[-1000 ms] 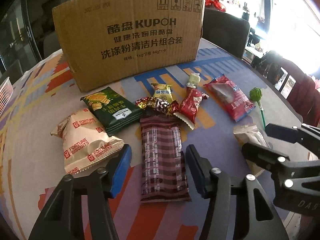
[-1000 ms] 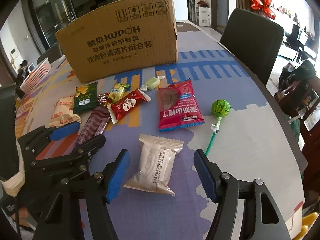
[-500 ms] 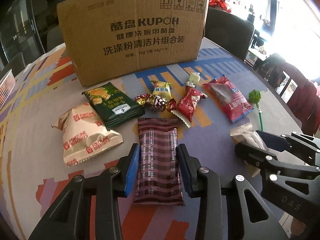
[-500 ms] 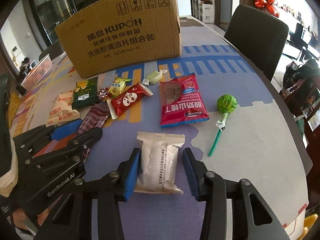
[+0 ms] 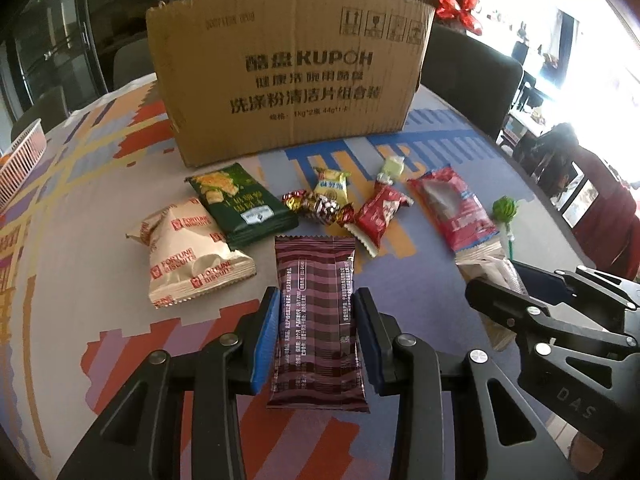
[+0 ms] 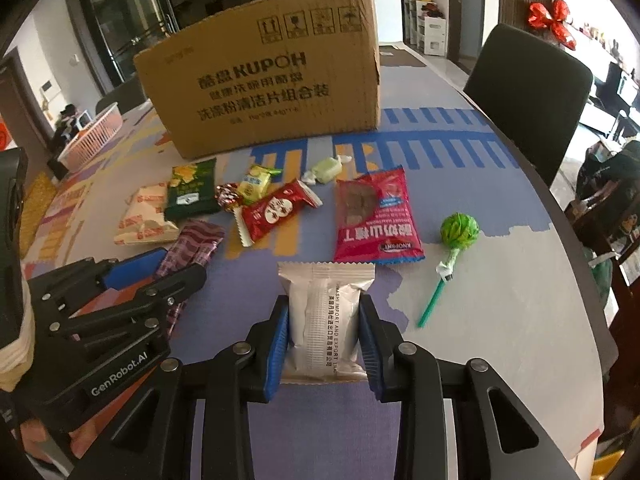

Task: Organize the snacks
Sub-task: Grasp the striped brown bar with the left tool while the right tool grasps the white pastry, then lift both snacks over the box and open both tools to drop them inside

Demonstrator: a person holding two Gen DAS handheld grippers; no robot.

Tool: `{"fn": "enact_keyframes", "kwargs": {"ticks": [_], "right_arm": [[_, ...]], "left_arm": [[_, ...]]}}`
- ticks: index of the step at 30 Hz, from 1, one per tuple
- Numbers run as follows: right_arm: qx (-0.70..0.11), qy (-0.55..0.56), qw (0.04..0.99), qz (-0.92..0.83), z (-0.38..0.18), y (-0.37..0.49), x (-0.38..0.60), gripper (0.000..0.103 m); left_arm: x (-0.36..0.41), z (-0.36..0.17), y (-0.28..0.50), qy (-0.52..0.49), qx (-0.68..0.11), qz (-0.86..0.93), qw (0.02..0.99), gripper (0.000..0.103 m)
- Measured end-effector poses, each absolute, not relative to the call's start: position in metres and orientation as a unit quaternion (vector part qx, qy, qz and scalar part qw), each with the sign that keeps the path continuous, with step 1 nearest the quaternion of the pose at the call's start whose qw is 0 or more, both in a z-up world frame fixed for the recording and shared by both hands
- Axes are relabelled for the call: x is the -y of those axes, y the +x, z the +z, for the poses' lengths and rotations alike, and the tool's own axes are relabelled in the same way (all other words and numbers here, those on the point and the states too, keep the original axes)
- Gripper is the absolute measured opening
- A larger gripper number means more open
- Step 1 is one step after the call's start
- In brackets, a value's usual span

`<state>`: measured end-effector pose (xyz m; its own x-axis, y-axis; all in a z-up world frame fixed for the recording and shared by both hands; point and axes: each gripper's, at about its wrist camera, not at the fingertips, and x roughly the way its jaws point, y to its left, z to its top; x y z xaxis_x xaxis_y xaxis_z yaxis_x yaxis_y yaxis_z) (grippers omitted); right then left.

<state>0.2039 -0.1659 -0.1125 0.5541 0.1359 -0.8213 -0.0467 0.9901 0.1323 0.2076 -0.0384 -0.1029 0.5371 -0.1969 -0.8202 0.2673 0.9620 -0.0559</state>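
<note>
While both sets of jaws have just been closing, the left gripper (image 5: 316,336) is pinching the maroon bar (image 5: 316,320) and the right gripper (image 6: 324,336) the white packet (image 6: 326,320). Both seem gripped, so lifting toward the cardboard box (image 5: 288,80) is probably coming next

Round table (image 6: 500,320) under a patterned cloth of blue, orange and lilac blocks. Dark chair (image 6: 528,96) at the far right edge; dark glass doors (image 5: 52,40) behind left. Strong daylight from the right; red foil bow (image 6: 552,20) on the wall.
</note>
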Motion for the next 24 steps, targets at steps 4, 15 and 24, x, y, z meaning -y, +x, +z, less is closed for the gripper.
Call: {"fn": "enact_keyframes", "kwargs": {"ticks": [4,15,24], "right_arm": [[-0.463,0.051,0.883,0.063,-0.103,0.205,0.168,0.034],[-0.423,0.051,0.900,0.087,-0.059,0.210,0.169,0.034],[-0.379,0.054,0.919,0.096,-0.016,0.221,0.170,0.034]], "left_arm": [[0.036,-0.089,0.205,0.026,-0.456,-0.128,0.880,0.037],[0.027,-0.035,0.200,0.006,-0.417,-0.111,0.902,0.037],[0.030,0.010,0.213,0.020,-0.371,-0.113,0.921,0.037]]}}
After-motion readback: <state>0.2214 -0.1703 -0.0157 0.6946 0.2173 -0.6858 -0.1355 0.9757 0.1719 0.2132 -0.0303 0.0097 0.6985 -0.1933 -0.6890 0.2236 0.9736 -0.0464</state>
